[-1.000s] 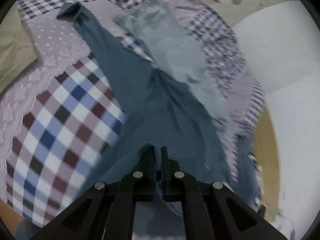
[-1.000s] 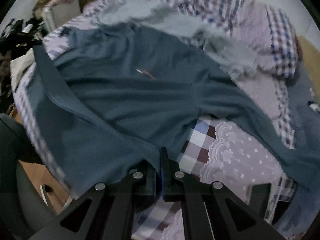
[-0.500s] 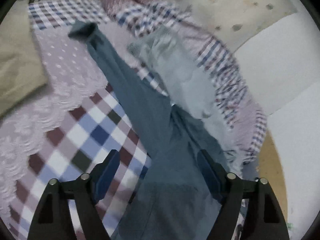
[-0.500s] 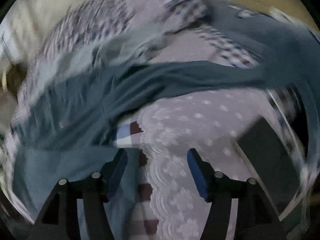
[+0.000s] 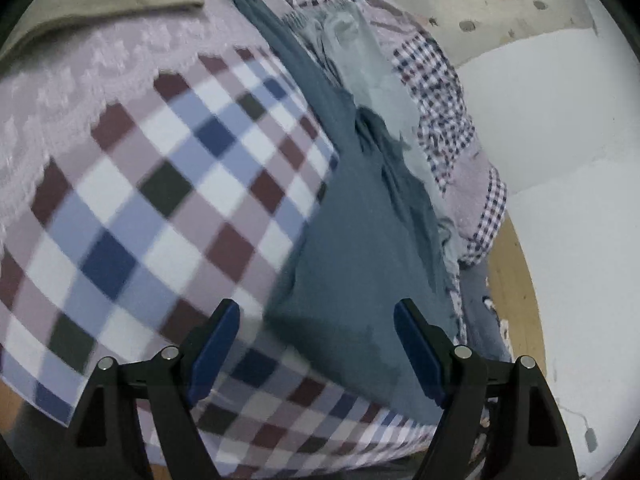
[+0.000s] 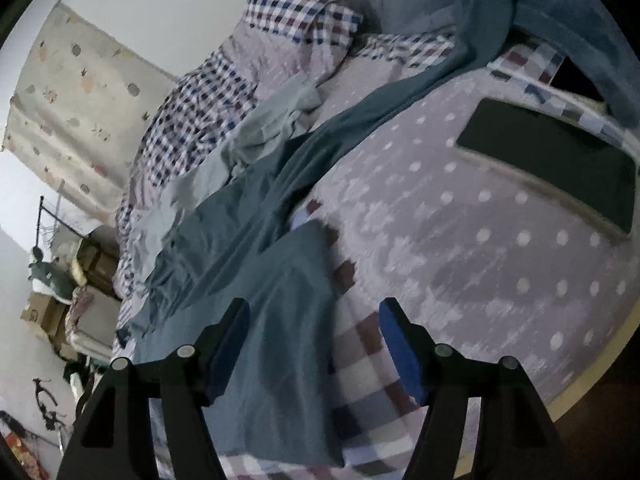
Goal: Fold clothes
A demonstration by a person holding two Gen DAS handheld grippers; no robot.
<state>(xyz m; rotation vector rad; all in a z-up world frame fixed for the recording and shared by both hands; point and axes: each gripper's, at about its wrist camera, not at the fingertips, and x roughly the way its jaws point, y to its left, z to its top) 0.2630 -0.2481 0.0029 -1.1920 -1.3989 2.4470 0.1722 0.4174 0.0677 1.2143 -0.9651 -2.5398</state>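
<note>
Teal shirt (image 5: 356,248) lies part-folded on checked bed cover (image 5: 132,200); my left hand-held gripper (image 5: 318,344) spread above its edge, right hand-held gripper (image 6: 314,340) just widened, nothing pinched

We are in a home bedroom: a bed (image 6: 460,240) with checked and dotted bedding lies ahead of the tongs, clothes strewn across it, boxes (image 6: 44,312) stacked far left.
</note>
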